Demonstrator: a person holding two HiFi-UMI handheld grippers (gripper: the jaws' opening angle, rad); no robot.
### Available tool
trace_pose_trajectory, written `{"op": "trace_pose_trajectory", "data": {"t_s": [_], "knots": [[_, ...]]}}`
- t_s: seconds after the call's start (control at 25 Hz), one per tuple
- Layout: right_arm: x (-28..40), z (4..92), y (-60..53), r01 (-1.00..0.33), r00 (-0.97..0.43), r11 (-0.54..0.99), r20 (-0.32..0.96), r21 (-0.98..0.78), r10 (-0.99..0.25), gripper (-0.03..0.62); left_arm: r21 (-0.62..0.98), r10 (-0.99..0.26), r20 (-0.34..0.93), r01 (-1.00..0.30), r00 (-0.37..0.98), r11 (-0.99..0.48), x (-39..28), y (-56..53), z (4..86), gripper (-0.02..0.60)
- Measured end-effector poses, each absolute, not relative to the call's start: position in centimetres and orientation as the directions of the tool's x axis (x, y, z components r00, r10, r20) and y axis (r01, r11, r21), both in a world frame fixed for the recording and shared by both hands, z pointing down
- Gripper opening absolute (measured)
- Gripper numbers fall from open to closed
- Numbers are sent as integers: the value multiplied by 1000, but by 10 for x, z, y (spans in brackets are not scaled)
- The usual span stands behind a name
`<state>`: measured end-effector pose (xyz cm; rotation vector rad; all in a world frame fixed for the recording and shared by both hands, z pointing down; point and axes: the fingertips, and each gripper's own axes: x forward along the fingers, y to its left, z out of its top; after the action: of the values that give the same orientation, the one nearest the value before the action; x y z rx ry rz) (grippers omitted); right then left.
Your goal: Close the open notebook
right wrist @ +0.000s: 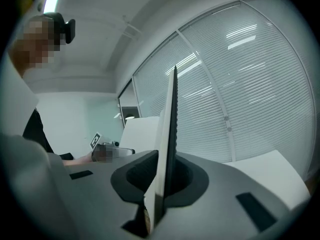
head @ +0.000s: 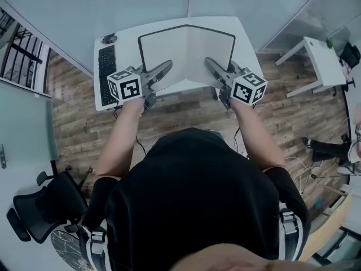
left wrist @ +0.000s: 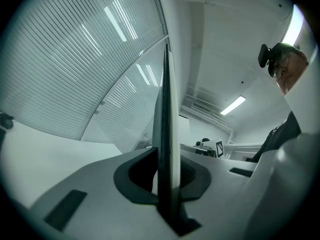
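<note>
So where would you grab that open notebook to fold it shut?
By the near edge of each half, coming in level from the person's side. The notebook lies open on the white table, each half thin enough to slip between the jaws, the fold running away from the person. The left gripper and right gripper are each shut on one half that way.

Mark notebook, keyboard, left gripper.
notebook (head: pixel 211 48), head view, right page.
keyboard (head: pixel 106 75), head view, middle keys.
left gripper (head: pixel 167 66), head view, jaw tips.
</note>
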<state>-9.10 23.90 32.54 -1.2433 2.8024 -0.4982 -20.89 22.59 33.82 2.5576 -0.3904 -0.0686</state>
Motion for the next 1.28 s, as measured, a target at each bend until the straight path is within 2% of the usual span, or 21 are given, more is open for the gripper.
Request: {"op": "trace_pose_trajectory", "data": {"t_s": [0.64, 1.28], "knots": [[-47, 346, 209, -714, -674, 610, 102, -343, -732, 63, 537, -269, 55, -256, 962, -804, -165, 196, 347, 49], [31, 344, 101, -670, -715, 648, 79, -361, -695, 61, 547, -330, 68, -312, 942, -777, -85, 97, 342, 49]]}}
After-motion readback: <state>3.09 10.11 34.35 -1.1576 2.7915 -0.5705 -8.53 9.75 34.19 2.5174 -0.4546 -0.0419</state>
